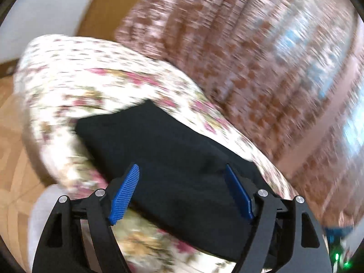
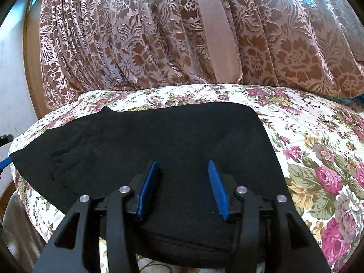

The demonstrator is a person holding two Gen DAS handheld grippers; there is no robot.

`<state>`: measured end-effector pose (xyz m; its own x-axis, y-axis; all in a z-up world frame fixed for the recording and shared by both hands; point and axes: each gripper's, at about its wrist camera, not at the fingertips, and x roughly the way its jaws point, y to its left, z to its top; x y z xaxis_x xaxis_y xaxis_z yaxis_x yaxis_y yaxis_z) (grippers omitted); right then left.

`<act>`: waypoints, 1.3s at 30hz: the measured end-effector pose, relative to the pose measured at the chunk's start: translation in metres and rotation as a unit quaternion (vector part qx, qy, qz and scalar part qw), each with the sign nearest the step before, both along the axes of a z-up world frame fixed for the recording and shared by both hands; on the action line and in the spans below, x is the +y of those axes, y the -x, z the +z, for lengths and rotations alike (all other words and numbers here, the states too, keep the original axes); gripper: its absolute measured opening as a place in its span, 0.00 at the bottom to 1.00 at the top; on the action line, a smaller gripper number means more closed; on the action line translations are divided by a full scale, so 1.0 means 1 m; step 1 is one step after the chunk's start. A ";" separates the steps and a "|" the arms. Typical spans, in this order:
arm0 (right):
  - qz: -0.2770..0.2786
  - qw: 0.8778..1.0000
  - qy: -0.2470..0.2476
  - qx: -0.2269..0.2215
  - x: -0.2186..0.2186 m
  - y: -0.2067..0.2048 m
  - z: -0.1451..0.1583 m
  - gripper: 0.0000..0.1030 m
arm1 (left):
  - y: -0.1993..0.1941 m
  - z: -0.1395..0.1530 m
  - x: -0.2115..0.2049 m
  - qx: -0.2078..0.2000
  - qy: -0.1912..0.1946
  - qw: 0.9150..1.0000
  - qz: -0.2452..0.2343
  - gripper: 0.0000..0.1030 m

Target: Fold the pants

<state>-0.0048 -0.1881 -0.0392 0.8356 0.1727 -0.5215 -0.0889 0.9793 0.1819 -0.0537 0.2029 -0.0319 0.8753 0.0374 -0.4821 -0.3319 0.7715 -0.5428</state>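
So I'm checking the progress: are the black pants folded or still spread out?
Folded: the black pants lie as a compact layered block on the floral cover, doubled edge nearest the camera.

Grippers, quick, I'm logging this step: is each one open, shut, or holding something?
Left gripper: open, holding nothing, over the black pants.
Right gripper: open, holding nothing, over the pants.

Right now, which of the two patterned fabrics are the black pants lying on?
The black pants lie on the white bedcover with pink roses. The brown-and-beige leaf-patterned curtain hangs behind the bed and does not touch the pants.
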 end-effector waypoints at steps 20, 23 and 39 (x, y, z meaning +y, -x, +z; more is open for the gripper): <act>0.005 1.000 -0.019 0.000 0.005 0.000 0.001 0.59 | -0.020 -0.057 0.078 -0.001 0.167 0.986 -0.006 0.58; 0.009 1.000 -0.025 0.003 0.006 0.000 0.001 0.65 | -0.024 -0.059 0.082 0.010 0.170 0.985 0.004 0.33; 0.029 0.999 -0.019 0.015 0.017 -0.002 0.003 0.85 | -0.031 0.047 0.022 -0.100 0.068 0.988 -0.100 0.13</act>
